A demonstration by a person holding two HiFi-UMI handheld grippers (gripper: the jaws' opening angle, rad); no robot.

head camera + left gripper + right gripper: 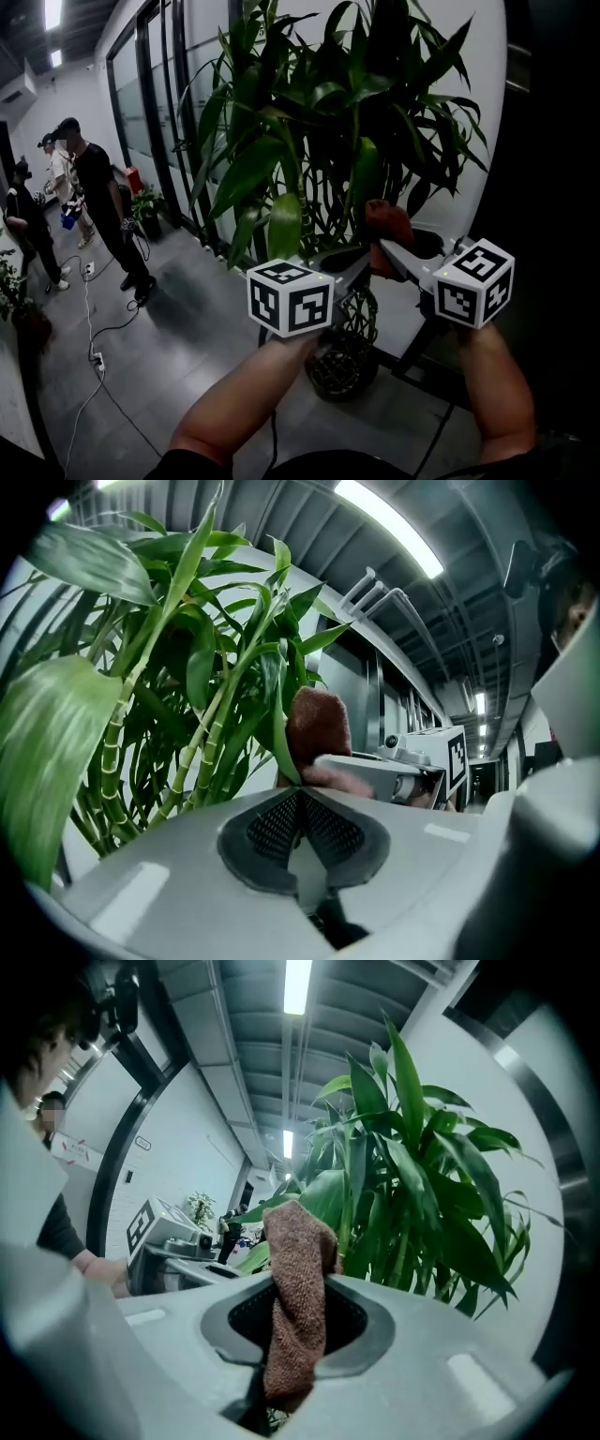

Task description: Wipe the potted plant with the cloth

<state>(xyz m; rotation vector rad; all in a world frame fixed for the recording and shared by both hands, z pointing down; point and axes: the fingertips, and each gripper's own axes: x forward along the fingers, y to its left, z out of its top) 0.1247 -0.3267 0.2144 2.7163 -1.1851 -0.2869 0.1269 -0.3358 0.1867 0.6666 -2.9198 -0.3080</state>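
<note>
The right tongs [300, 1299], clamped on the brown cloth [296, 1241], sit at the near right of the potted plant [272, 141], while the closed left tongs [298, 797] appear to pinch a leaf [279, 726] tip, so wiping should run gently along that steadied leaf.

This looks like a corridor in an office building. Tall glass partition walls in dark frames [155, 112] line one side above a smooth grey tiled floor [206, 319]. The dark ceiling is left open, with long white strip lights [297, 983] and bare grey pipes [398, 600]. A tall leafy green potted plant [319, 122] stands by the white wall, and a small green potted plant [147, 208] by the glass. A few standing people [103, 197] gather farther along, and a thin white cable [89, 309] trails over the floor.
</note>
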